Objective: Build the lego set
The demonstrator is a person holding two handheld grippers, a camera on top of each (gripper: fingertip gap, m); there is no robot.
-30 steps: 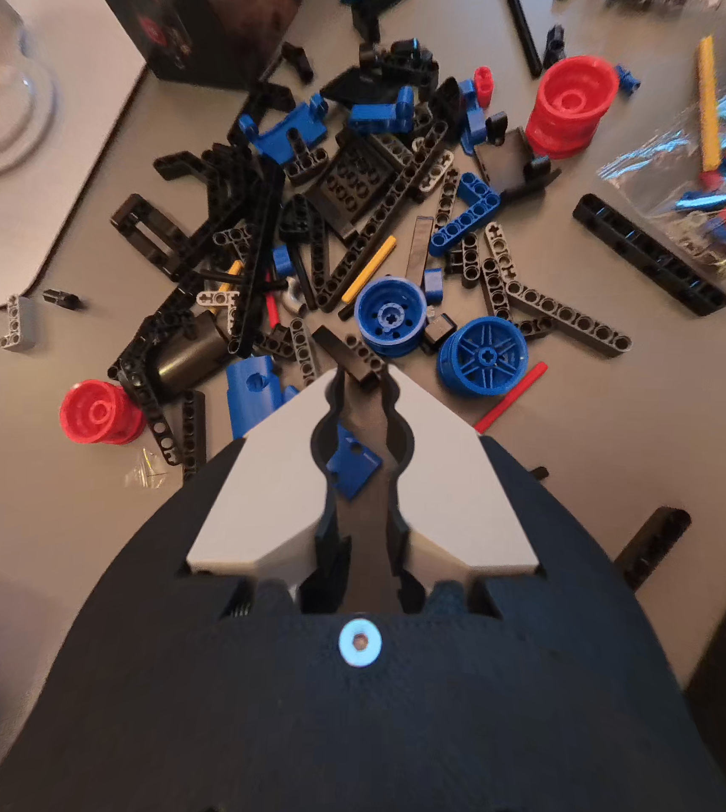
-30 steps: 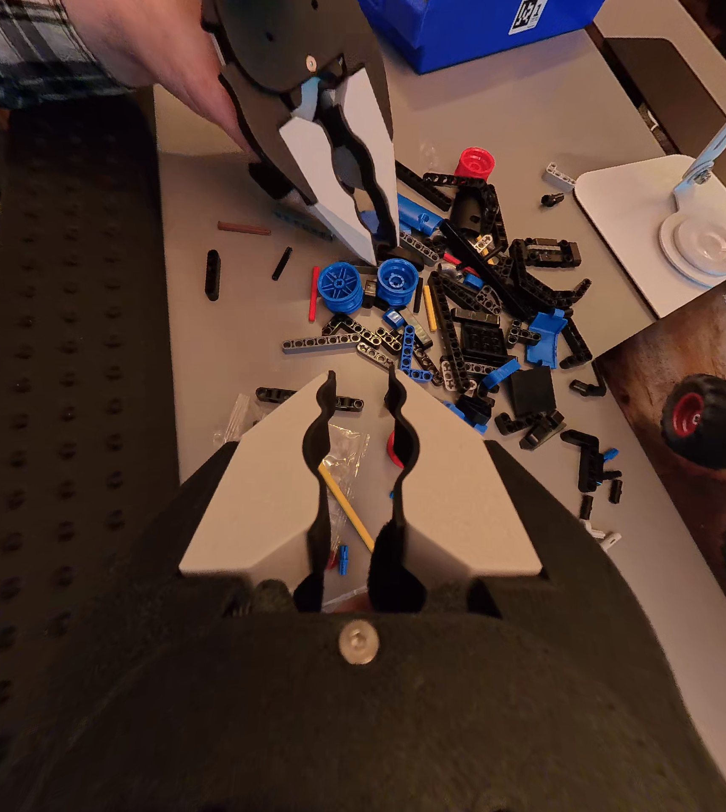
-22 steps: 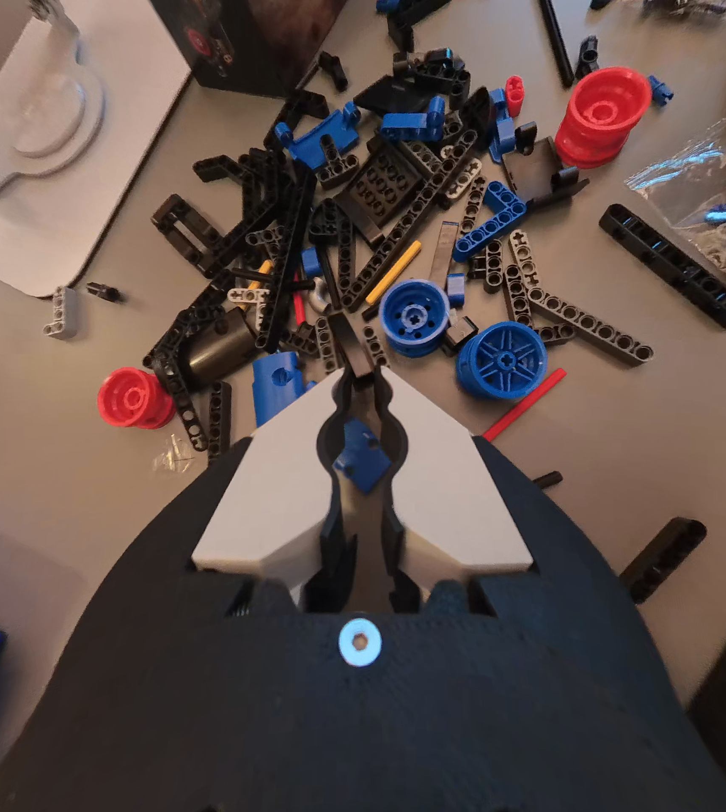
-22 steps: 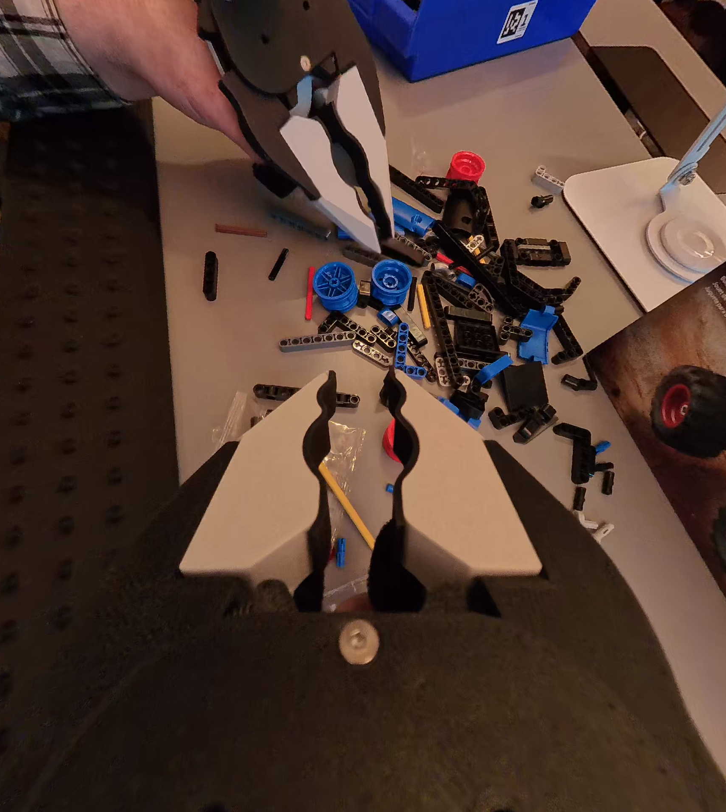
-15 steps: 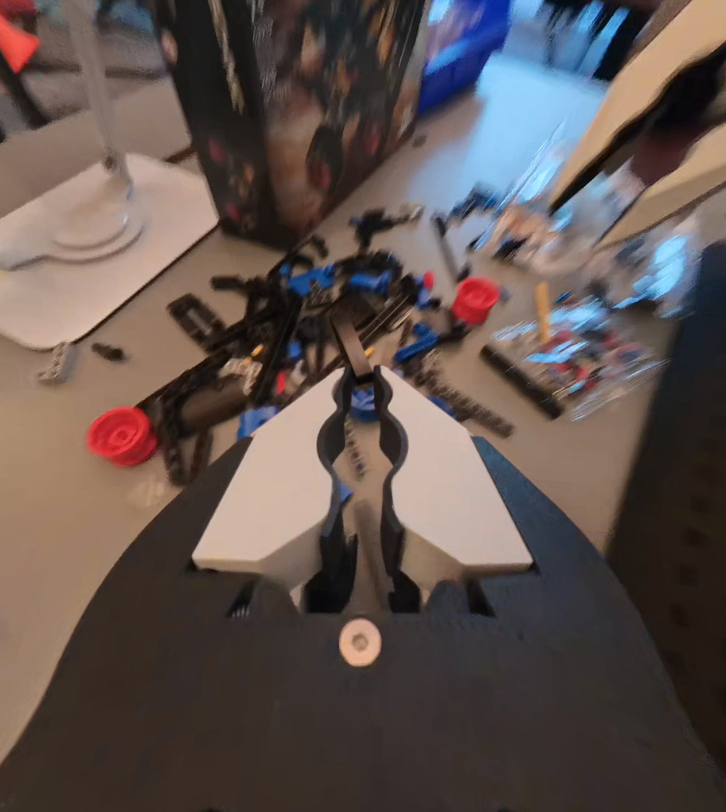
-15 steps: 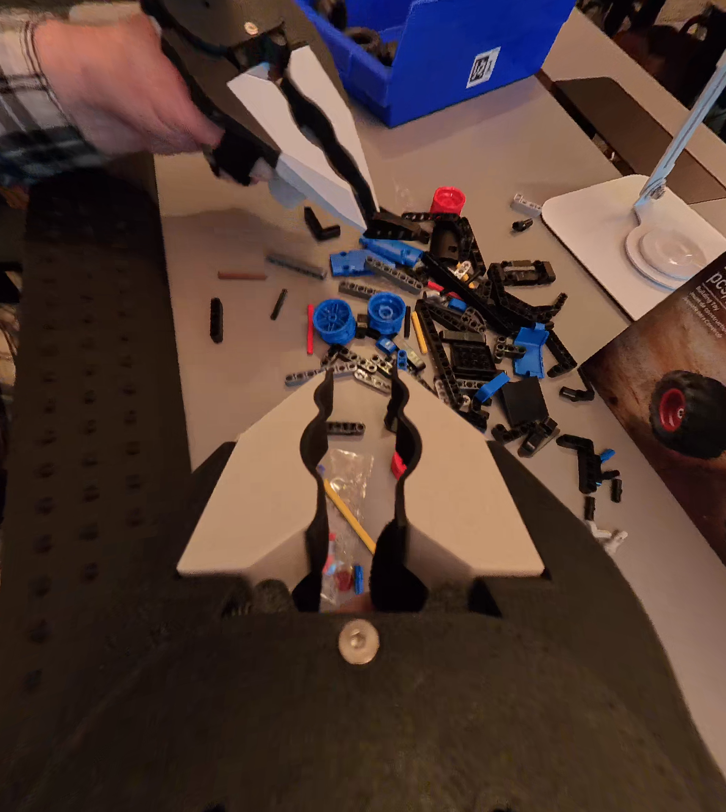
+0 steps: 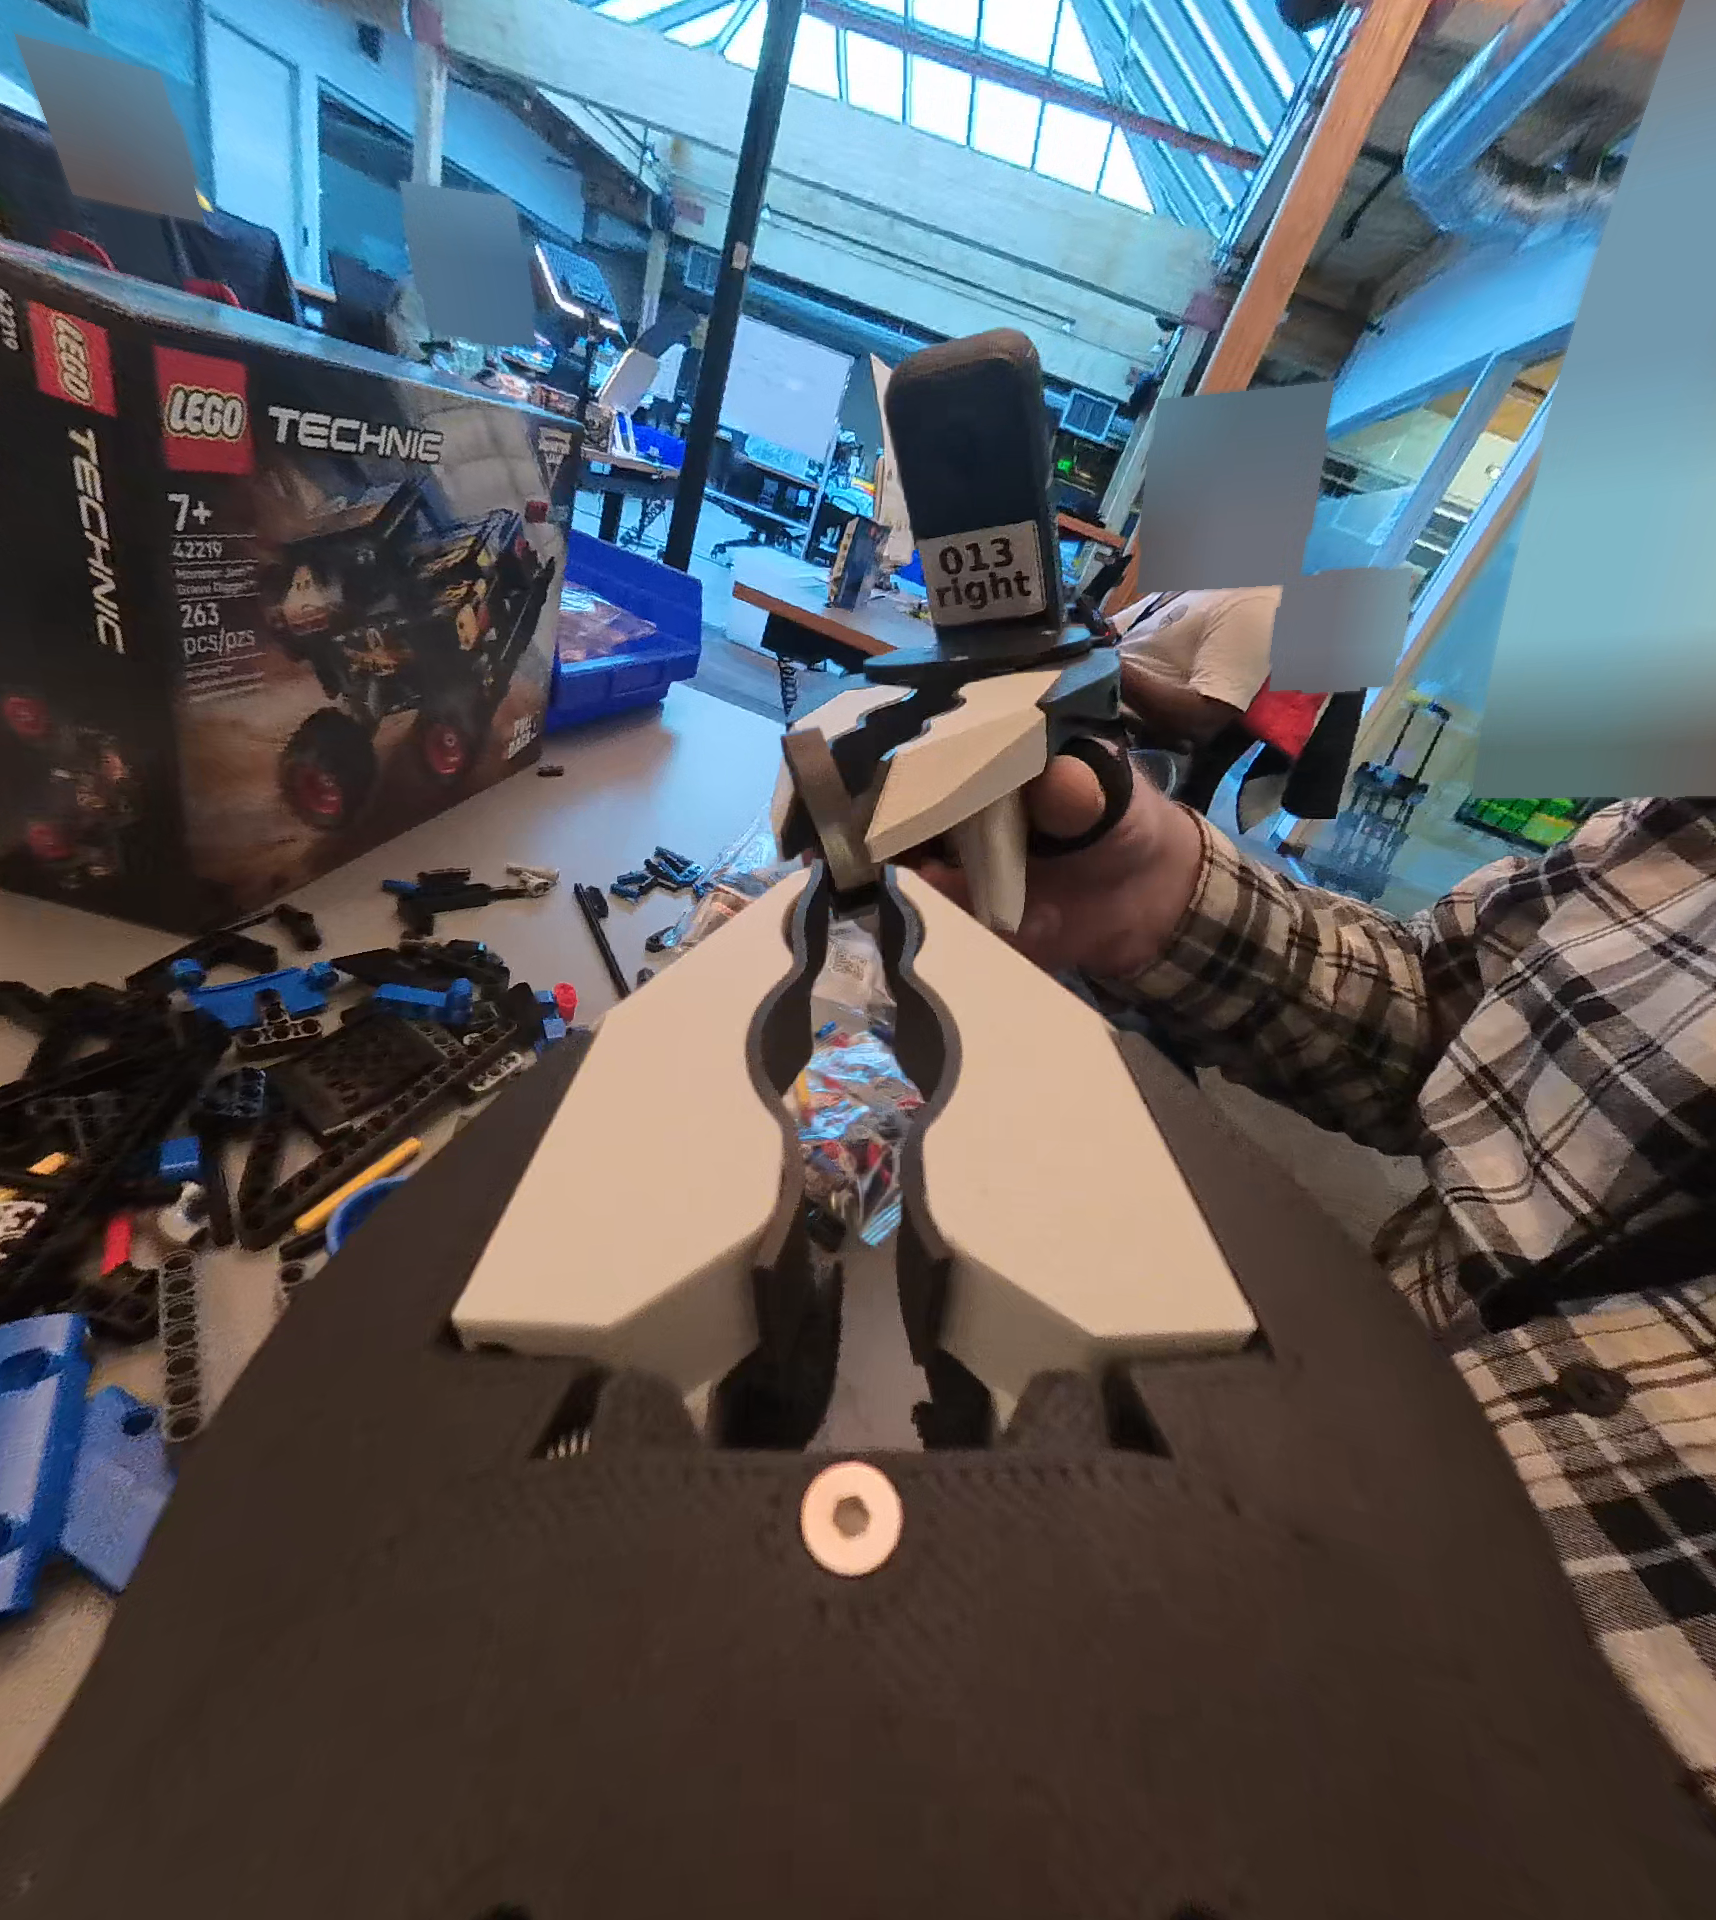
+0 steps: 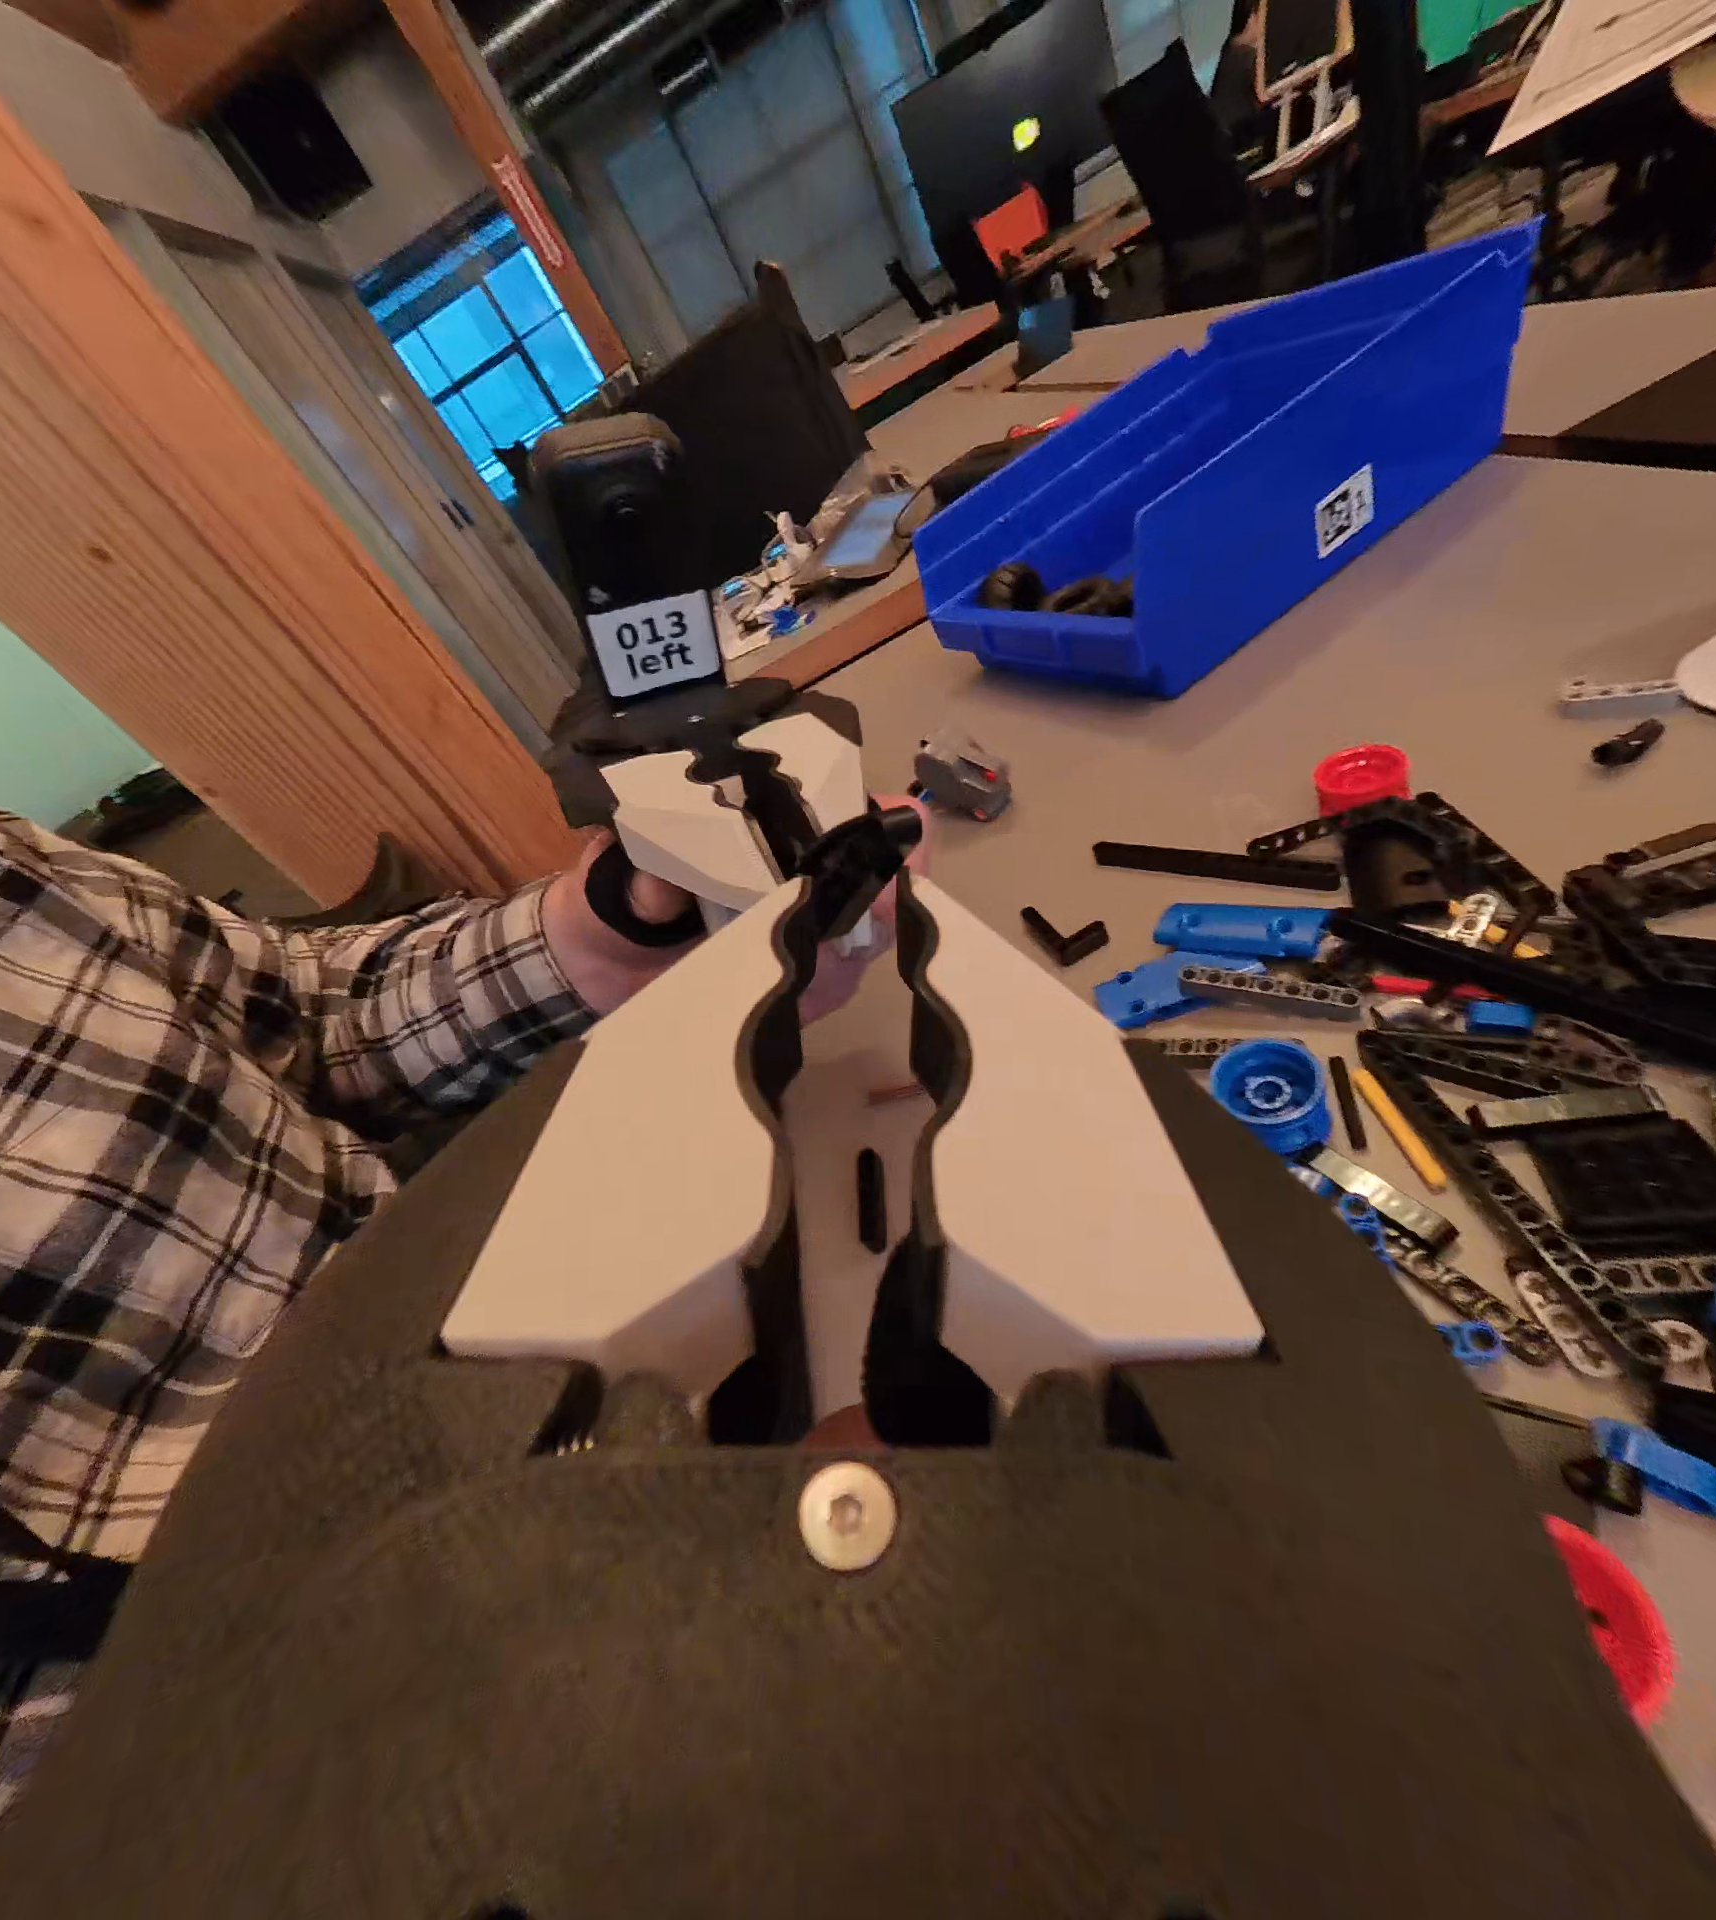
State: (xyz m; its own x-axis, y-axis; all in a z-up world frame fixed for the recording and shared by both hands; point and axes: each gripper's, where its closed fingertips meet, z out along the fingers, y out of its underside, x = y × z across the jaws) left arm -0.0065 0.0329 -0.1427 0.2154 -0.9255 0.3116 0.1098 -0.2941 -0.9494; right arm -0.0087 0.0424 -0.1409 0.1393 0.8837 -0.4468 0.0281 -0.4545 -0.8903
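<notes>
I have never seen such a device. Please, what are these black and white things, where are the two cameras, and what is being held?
No robot here: a person holds a tool in each hand, each with a two-finger gripper and a camera looking forward along it. One picture is from the left gripper, the other from the right gripper; each sees the other one opposite. On the grey table are loose Lego pieces, the set's box and a blue bin. The left gripper pinches a black piece, raised at the open right gripper's tips.
</notes>
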